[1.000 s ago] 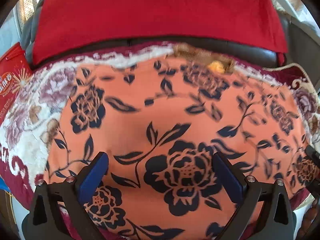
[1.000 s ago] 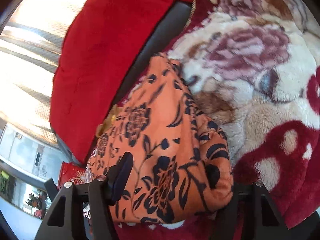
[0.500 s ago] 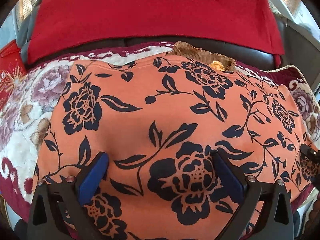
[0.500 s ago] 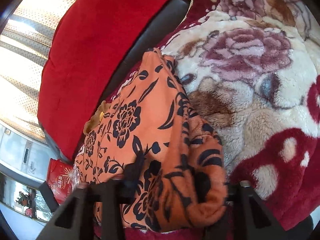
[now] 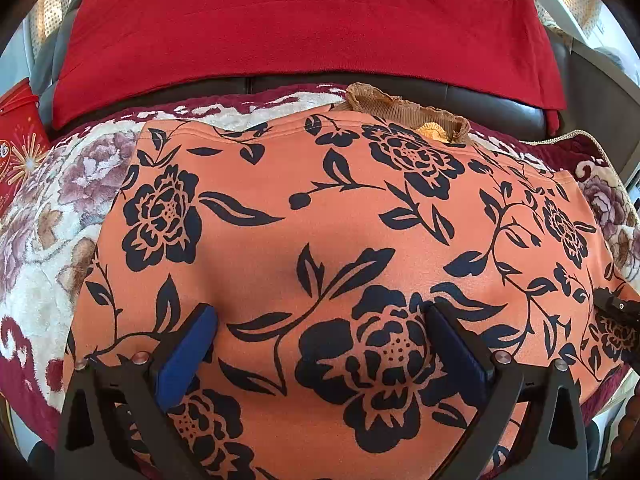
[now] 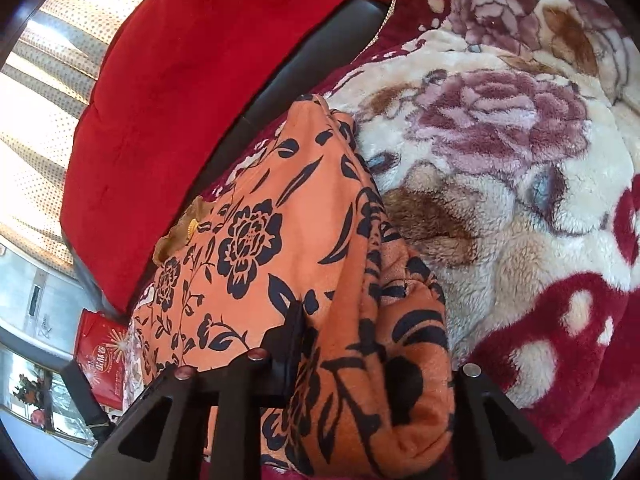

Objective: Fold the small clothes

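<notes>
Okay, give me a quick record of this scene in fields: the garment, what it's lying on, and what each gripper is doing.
garment: orange floral cloth, spread flat, right edge bunched
surface: plush floral blanket
behind: red cushion
peeking out: tan ribbed cloth at the far edge
left gripper: open, over the cloth
right gripper: closing, bunched edge between its jaws

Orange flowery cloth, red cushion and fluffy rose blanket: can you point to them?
Orange flowery cloth (image 5: 280,240), left wrist view, flat middle of the top layer.
Red cushion (image 5: 304,20), left wrist view, its front face.
Fluffy rose blanket (image 6: 500,128), right wrist view, on a purple rose.
</notes>
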A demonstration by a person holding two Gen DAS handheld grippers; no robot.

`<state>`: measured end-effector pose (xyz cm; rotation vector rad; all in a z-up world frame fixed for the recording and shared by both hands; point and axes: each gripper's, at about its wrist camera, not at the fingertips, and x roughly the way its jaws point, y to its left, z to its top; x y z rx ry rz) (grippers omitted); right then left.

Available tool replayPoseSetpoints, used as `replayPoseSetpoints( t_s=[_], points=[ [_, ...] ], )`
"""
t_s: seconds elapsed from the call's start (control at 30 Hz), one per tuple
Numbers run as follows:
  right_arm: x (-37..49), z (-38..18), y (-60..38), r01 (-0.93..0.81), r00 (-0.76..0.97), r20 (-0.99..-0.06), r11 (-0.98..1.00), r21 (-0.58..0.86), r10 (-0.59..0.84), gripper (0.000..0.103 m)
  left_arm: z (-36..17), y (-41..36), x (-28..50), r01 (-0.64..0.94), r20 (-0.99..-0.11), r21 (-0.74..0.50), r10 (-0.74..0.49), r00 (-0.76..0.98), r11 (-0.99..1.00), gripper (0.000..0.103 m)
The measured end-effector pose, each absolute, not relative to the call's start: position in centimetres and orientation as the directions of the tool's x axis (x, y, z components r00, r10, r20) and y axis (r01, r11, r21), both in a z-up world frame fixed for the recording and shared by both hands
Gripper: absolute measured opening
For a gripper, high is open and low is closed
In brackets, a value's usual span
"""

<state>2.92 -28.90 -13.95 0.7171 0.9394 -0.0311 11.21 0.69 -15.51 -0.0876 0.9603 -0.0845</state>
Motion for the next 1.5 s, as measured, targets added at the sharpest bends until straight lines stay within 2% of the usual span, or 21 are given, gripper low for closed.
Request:
replayPoseSetpoints(
  t_s=[0.13, 0.23, 0.3, 0.33, 0.37, 0.43, 0.57, 0.7, 0.8, 0.87, 0.93, 1.0, 1.1, 1.2, 1.27, 1.33, 1.43, 1.47, 1.5],
  points=[
    [2.7, -14.0, -29.5, 0.323, 0.597, -0.743, 0.757, 0.568, 0.303, 0.028, -14.9, 1.1, 11.3, 0.021, -0.825, -0.139, -0.128, 0.551, 0.99, 0.103],
    [2.8, -14.2, -30.0, 0.325, 0.594, -0.736, 0.739, 0.59, 0.326, 0.028, -13.1, 2.3, 10.0, -0.002, -0.784, -0.193, -0.153, 0.602, 0.981, 0.102],
    [2.6, -14.4, -30.1, 0.329, 0.594, -0.733, 0.73, 0.598, 0.333, 0.028, -13.3, 2.7, 9.5, -0.013, -0.77, -0.168, -0.123, 0.626, 0.986, 0.102],
    [2.6, -14.4, -30.1, 0.333, 0.591, -0.735, 0.73, 0.597, 0.332, 0.028, -14.9, 2.6, 9.9, -0.004, -0.803, -0.151, -0.121, 0.584, 0.988, 0.101],
    [2.8, -14.1, -30.0, 0.343, 0.587, -0.743, 0.733, 0.587, 0.321, 0.025, -16.3, 2.5, 10.3, 0.012, -0.821, -0.16, -0.14, 0.554, 0.987, 0.101],
    [3.2, -12.2, -29.1, 0.324, 0.596, -0.751, 0.77, 0.549, 0.285, 0.019, -16.1, 2.5, 10.0, 0.034, -0.801, -0.151, -0.142, 0.581, 0.988, 0.102],
    [4.5, -4.6, -23.2, 0.158, 0.673, -0.701, 0.88, 0.448, 0.235, 0.017, -14.5, 4.8, 9.7, 0.009, -0.789, -0.262, -0.22, 0.574, 0.965, 0.101],
    [5.6, 1.3, -10.6, -0.135, 0.713, -0.64, 0.952, 0.276, 0.287, 0.017, -12.4, 10.9, 7.1, -0.093, -0.712, -0.363, -0.211, 0.669, 0.927, 0.102],
    [6.1, -1.5, -2.4, -0.283, 0.633, -0.69, 0.934, 0.218, 0.352, 0.017, -12.3, 16.2, 5.0, -0.19, -0.682, -0.4, -0.152, 0.715, 0.897, 0.102],
    [7.2, -7.1, 1.9, -0.329, 0.519, -0.787, 0.928, 0.177, 0.334, 0.017, -13.5, 19.4, 4.1, -0.245, -0.687, -0.423, -0.132, 0.714, 0.872, 0.102],
    [8.4, -12.9, 3.2, -0.293, 0.377, -0.869, 0.931, 0.217, 0.321, 0.018, -14.6, 21.4, 3.9, -0.271, -0.693, -0.452, -0.144, 0.706, 0.85, 0.101],
    [8.1, -12.1, 3.2, -0.275, 0.414, -0.848, 0.933, 0.231, 0.332, 0.017, -15.7, 22.9, 3.1, -0.26, -0.678, -0.493, -0.18, 0.713, 0.83, 0.101],
    [8.0, -7.8, 2.7, -0.286, 0.475, -0.802, 0.925, 0.249, 0.362, 0.017, -16.9, 23.9, 2.6, -0.223, -0.636, -0.546, -0.226, 0.738, 0.808, 0.101],
    [7.2, -2.9, 3.1, -0.301, 0.574, -0.721, 0.919, 0.254, 0.387, 0.017, -18.0, 24.6, 2.3, -0.197, -0.597, -0.607, -0.279, 0.752, 0.77, 0.101],
    [6.7, -1.8, 4.3, -0.329, 0.6, -0.678, 0.903, 0.275, 0.425, 0.017, -17.8, 24.9, 1.8, -0.176, -0.564, -0.637, -0.298, 0.77, 0.751, 0.101],
    [6.5, -3.7, 6.6, -0.362, 0.564, -0.709, 0.899, 0.248, 0.423, 0.017, -18.1, 25.6, 1.5, -0.183, -0.548, -0.667, -0.309, 0.777, 0.722, 0.101],
    [7.6, -12.0, 10.5, -0.391, 0.4, -0.869, 0.912, 0.123, 0.289, 0.022, -18.0, 26.1, 1.4, -0.184, -0.535, -0.688, -0.32, 0.782, 0.702, 0.101],
    [7.5, -13.7, 10.7, -0.394, 0.37, -0.888, 0.911, 0.117, 0.274, 0.023, -17.9, 26.1, 1.3, -0.183, -0.538, -0.685, -0.319, 0.78, 0.706, 0.101],
    [7.0, -13.5, 10.6, -0.405, 0.401, -0.867, 0.906, 0.123, 0.297, 0.03, -17.8, 26.0, 1.2, -0.18, -0.54, -0.681, -0.321, 0.778, 0.71, 0.101]
  ],
)
